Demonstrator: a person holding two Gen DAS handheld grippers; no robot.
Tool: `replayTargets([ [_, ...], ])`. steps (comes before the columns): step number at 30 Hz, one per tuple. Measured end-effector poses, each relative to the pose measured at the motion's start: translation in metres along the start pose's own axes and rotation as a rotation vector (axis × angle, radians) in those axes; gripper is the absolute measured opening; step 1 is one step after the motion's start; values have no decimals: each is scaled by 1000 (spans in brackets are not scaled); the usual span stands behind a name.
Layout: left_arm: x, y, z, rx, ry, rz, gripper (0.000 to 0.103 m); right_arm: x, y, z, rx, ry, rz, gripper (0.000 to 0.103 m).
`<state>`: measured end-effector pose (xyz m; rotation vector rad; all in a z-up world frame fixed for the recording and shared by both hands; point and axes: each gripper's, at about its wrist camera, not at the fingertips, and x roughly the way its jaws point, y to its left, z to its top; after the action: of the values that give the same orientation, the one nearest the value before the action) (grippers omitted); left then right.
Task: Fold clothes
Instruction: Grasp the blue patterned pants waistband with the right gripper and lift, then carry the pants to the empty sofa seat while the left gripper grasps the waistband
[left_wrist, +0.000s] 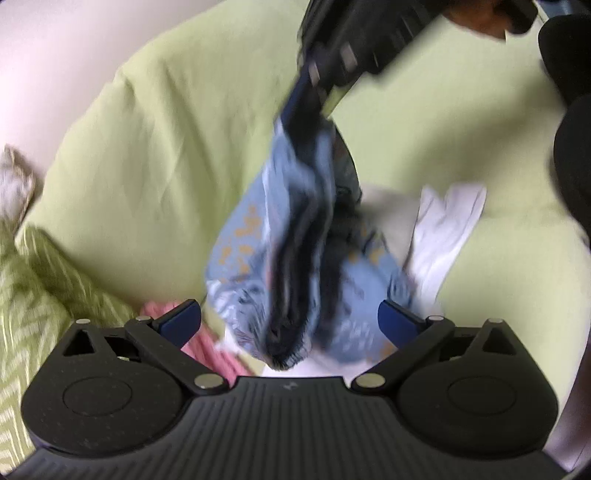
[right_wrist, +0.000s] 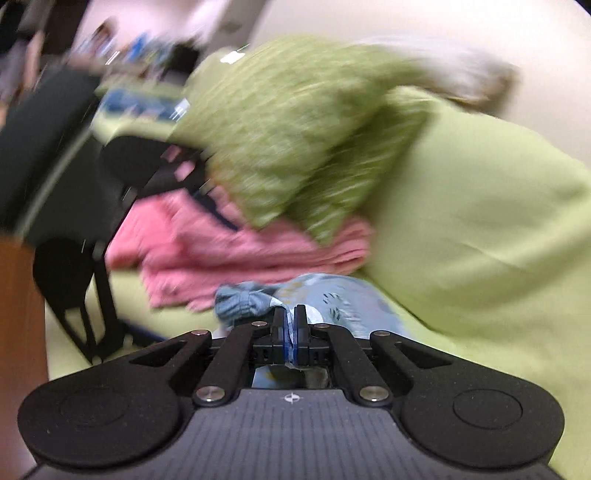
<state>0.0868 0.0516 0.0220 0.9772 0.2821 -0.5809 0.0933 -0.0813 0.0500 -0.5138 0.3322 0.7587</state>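
A light blue patterned garment (left_wrist: 295, 236) hangs bunched above the green bed sheet (left_wrist: 155, 155). My right gripper (left_wrist: 306, 107) holds it by its top edge, seen from the left wrist view at upper centre. In the right wrist view my right gripper (right_wrist: 290, 325) is shut on the blue garment (right_wrist: 332, 295). My left gripper (left_wrist: 290, 321) is open, its blue pads either side of the hanging garment's lower end, not touching it. Both views are blurred by motion.
A white garment (left_wrist: 443, 225) lies on the sheet to the right. A pink garment (right_wrist: 229, 251) lies by a green patterned pillow (right_wrist: 288, 140). It also shows in the left wrist view (left_wrist: 207, 343). A dark chair (right_wrist: 74, 192) stands at the left.
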Motion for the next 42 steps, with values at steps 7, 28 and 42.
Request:
replayTargets([
  [7, 12, -27, 57, -76, -64, 9, 99, -105, -74, -32, 330, -92, -92, 0],
  [28, 69, -68, 233, -103, -319, -338, 16, -259, -154, -164, 781, -157, -407, 0],
  [42, 125, -140, 289, -105, -281, -495, 26, -307, -166, -292, 911, 123, -561, 32],
])
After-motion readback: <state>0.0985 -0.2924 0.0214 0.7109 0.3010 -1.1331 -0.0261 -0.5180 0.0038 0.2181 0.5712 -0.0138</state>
